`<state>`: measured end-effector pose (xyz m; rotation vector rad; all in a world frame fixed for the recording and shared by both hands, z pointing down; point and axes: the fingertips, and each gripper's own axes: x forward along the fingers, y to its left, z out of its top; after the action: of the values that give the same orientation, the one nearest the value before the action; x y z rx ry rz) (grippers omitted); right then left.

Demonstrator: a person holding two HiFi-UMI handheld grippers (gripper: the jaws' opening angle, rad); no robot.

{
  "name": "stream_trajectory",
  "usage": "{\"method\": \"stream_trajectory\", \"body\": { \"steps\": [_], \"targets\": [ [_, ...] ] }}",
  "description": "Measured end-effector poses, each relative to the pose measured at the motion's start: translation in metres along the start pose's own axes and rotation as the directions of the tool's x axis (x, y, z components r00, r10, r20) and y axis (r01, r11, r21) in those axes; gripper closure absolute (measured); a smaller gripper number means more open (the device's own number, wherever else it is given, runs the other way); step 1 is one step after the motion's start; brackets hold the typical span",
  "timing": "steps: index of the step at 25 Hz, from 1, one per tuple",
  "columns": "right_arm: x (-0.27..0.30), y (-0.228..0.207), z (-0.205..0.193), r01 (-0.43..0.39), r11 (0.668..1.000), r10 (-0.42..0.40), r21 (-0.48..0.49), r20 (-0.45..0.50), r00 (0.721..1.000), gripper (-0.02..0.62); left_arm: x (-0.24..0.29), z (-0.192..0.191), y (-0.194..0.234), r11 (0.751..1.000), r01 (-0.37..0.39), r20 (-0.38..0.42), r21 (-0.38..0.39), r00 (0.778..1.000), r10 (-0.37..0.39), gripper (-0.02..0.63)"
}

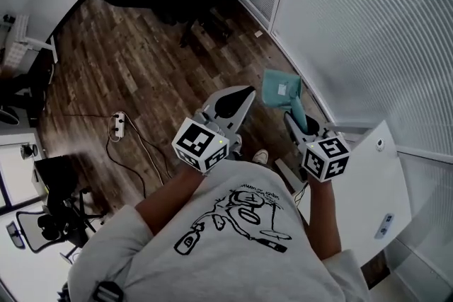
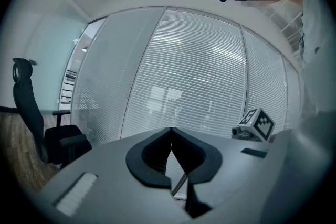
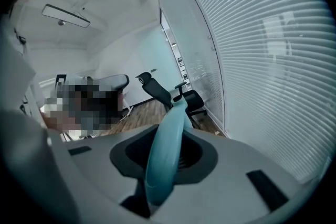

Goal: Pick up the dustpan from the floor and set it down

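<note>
Plainly the dustpan (image 1: 280, 88) was off the floor (image 1: 120, 60), its teal handle (image 3: 165, 155) clamped between the jaws of the right gripper (image 1: 296, 122). Gripping it by the handle kept the pan out front, away from the body and ready to set down. The left gripper (image 1: 241, 96) was closed on nothing, idle just beside it.

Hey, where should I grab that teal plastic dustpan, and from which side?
Take the teal plastic dustpan by its long, narrow handle, coming from the handle's free end; the rest looks too wide for jaws. The right hand-held gripper is clamped there, across the handle's thin sides.
</note>
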<state>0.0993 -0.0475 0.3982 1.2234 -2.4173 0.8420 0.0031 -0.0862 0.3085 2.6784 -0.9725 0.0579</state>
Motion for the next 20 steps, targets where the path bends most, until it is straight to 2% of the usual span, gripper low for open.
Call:
{"method": "stream_trajectory", "body": {
  "steps": [7,20],
  "targets": [
    [-0.023,0.013,0.014,0.007,1.000,-0.007,-0.026,0.025,1.000,0.526,-0.005,0.006,-0.004,1.000,-0.006,0.016,0.009,1.000,0.006,0.604],
    [-0.034,0.022,0.019,-0.011,1.000,0.011,0.003,0.036,0.999,0.526,-0.009,0.008,-0.007,1.000,-0.006,0.012,0.006,1.000,0.006,0.604]
  ]
}}
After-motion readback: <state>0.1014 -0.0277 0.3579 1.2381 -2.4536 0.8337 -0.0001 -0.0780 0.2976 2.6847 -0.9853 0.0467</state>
